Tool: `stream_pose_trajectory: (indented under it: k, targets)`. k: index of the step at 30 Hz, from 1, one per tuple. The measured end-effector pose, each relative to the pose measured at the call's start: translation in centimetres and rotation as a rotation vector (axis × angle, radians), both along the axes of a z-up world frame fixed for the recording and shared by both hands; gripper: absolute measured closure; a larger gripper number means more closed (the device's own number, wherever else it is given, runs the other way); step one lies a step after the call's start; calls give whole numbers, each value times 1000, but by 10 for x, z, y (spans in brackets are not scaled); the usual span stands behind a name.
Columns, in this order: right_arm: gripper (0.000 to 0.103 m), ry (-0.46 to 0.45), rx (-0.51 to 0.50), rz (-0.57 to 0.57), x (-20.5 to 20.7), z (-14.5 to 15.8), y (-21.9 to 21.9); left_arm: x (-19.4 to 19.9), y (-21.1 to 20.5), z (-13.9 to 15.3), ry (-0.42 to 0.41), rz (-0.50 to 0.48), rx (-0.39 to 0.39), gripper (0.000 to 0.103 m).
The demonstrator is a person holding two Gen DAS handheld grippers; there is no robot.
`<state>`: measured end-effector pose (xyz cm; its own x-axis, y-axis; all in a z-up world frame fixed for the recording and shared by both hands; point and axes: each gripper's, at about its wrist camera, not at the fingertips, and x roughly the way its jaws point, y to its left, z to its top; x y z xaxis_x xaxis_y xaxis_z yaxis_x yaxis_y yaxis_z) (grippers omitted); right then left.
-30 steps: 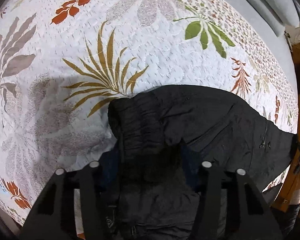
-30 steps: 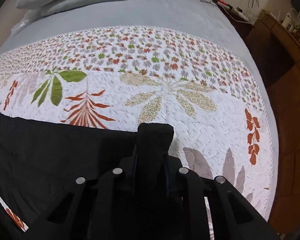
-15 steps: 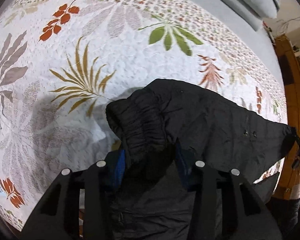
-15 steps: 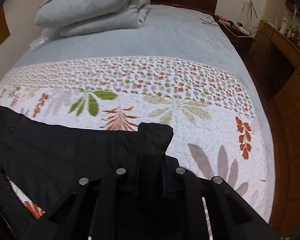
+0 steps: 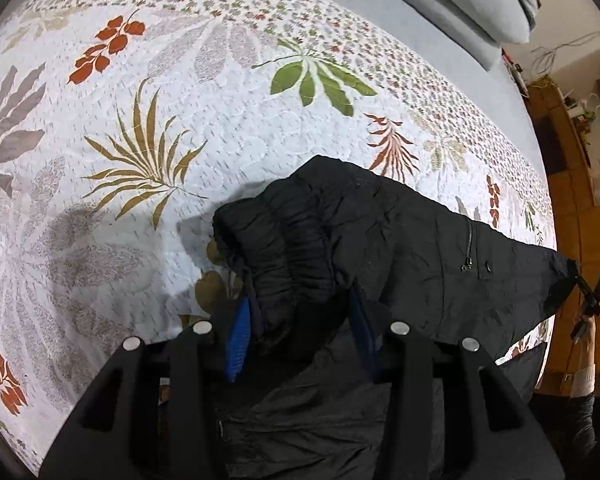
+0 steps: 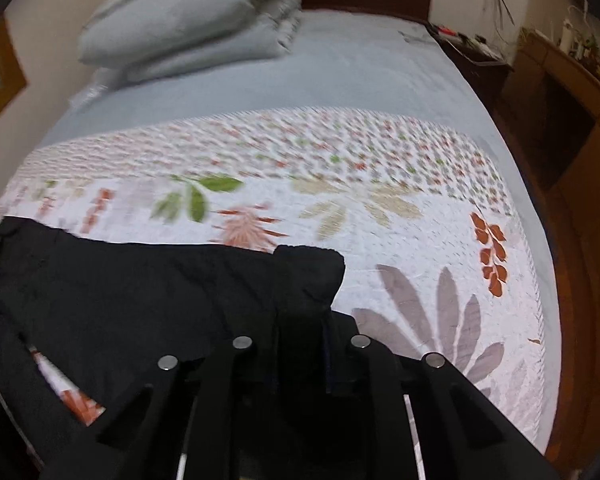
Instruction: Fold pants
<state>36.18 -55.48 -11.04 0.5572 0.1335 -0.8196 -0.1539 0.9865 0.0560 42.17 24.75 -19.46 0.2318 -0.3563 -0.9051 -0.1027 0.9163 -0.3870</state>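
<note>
My left claw [image 5: 298, 330] grips the bunched elastic waistband of the black pants [image 5: 400, 248], blue pads pressed into the gathered cloth; my right claw [image 6: 300, 354] is clamped tight on a narrow fold at the pants' other end; between the two the dark cloth hangs stretched just above the leaf-printed quilt [image 5: 148, 92] on the bed, grey pillows [image 6: 188, 24] beyond.

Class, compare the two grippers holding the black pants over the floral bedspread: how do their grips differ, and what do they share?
The left gripper clamps the thick gathered elastic waistband, its jaws set fairly wide, while the right gripper pinches a thin flat end of the fabric, its jaws nearly together. Blue pads show on the left; the right's look dark. Both grip the black pants, held above the floral quilted bedspread.
</note>
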Motion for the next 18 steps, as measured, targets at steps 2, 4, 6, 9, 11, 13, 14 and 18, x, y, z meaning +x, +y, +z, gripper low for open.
stream_pose_trajectory:
  k: [2,4,6,9,11,13,14,18]
  targets:
    - [88,-28,-4,45,-21,15,14,-5,-2,1,-18,-6,-16,60]
    - [88,-59,-15,84,-46,32,28,-9,-3,3,-36,-7,-25,60]
    - [88,-83,-8,102,-64,45,37,-11,-3,4,-48,6,-36,60]
    - [88,-118,17,123,-90,61,46,-14,-3,4,-63,20,-35,60]
    - [88,-128,40,134,-108,66,51,-17,-4,4,-80,28,-42,60]
    - [88,-135,46,136,-126,69,54,-19,-5,5,-94,32,-45,60]
    - [88,-137,51,137,-134,70,54,-20,-5,5,-101,33,-46,60]
    - [88,-156,75,144,-178,74,57,-24,-6,6,-124,36,-47,60]
